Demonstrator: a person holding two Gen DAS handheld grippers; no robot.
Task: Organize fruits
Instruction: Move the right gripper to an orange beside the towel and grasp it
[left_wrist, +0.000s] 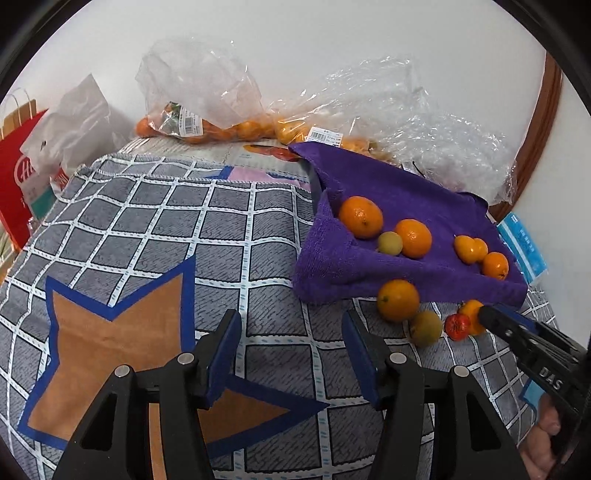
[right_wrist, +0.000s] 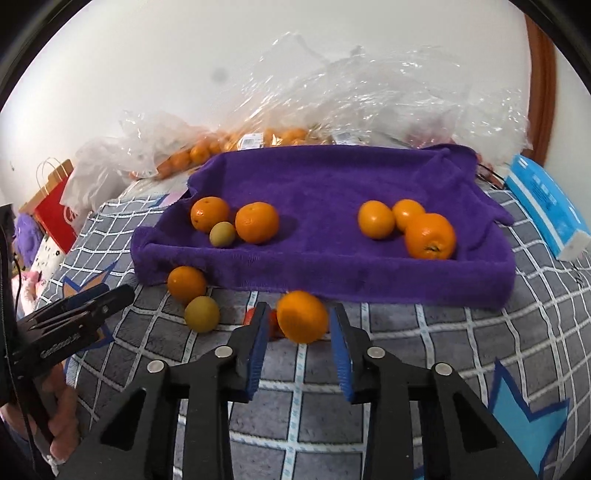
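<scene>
We closed in on a loose orange beside the purple towel.

Our right gripper (right_wrist: 299, 332) had its fingers around the orange (right_wrist: 302, 316) on the checked blanket (right_wrist: 424, 365), though we could not tell if they pressed it. Our left gripper (left_wrist: 291, 354) hung half-open and empty. Six fruits lay on the purple towel (right_wrist: 332, 184).

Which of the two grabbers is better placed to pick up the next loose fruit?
Right, probably. The right gripper already straddles an orange beside the purple towel; the left gripper has only bedspread between its fingers.
</scene>
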